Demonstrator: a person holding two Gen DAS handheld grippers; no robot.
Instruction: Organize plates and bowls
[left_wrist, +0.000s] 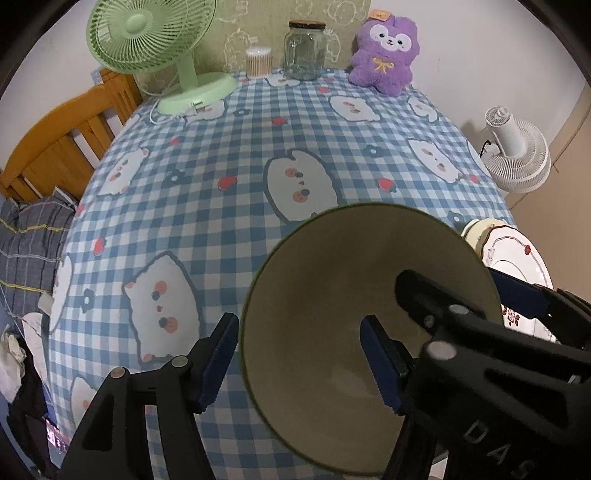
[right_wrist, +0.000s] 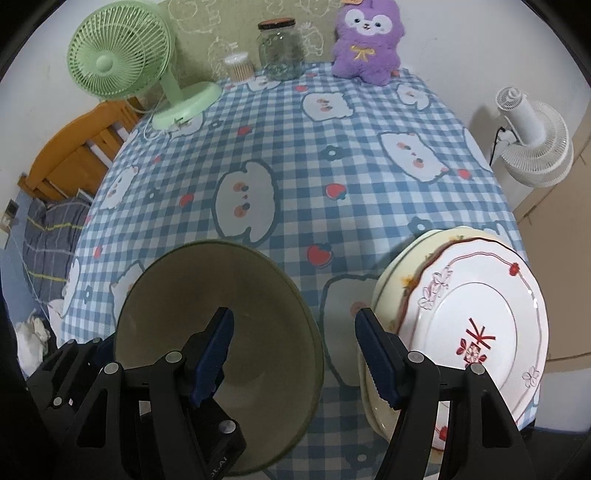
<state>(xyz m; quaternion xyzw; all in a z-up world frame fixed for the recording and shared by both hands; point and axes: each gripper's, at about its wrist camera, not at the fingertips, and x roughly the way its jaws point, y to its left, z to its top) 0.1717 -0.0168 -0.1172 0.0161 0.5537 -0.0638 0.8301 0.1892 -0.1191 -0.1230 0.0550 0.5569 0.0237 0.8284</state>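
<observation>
A wide olive-cream bowl (left_wrist: 325, 280) (right_wrist: 229, 280) rests on the blue checked tablecloth (left_wrist: 221, 206) near the front edge. My left gripper (left_wrist: 299, 363) is open and straddles the bowl's left rim, one finger outside and one inside, pads off the wall. My right gripper (right_wrist: 295, 358) (left_wrist: 465, 291) is open too and straddles the right rim, its left finger inside the bowl and its right finger in the gap beside the plates. To the bowl's right, a white plate with red flowers (right_wrist: 480, 314) (left_wrist: 517, 254) lies on top of cream plates (right_wrist: 391, 280).
A green desk fan (right_wrist: 122, 55), a cotton-swab tub (right_wrist: 239, 66), a glass jar (right_wrist: 280, 51) and a purple plush toy (right_wrist: 365, 40) line the table's back edge. A white fan (right_wrist: 535, 147) stands off the table's right side, a wooden bed frame (left_wrist: 59, 147) off its left.
</observation>
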